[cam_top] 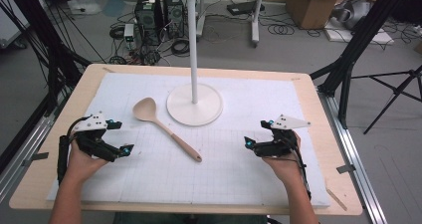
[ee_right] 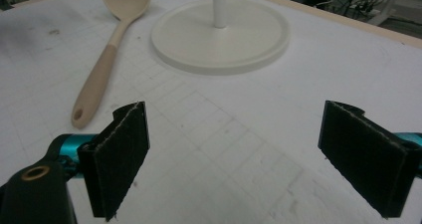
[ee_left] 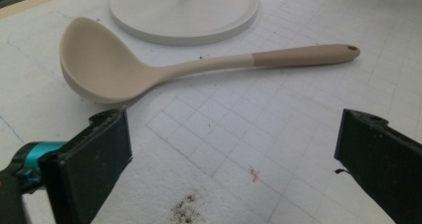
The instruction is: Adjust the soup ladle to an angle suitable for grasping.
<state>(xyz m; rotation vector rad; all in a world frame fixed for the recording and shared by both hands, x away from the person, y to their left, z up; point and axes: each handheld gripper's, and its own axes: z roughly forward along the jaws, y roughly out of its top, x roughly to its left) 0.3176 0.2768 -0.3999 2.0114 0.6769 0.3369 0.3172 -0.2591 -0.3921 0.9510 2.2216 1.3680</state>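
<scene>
A big spoon-shaped ladle lies flat on the white foam mat, which has thin squares drawn on it and looks a bit rough and crumbly. The ladle looks smooth, like soft plastic or rubber. Its bowl is round, deep and pale cream, and its long thin handle turns a darker tan at the end, where there is a small hole. The bowl points to about 10 o'clock and the handle end to about 4 o'clock. Just beside the bowl, at about 3 o'clock from it, stands the white stand, with a flat round base and a straight smooth pole. The left gripper sits at 9 o'clock from the ladle, with its flat black jaws wide apart and nothing between them. The right gripper sits at 3 o'clock, also spread wide and holding nothing.
</scene>
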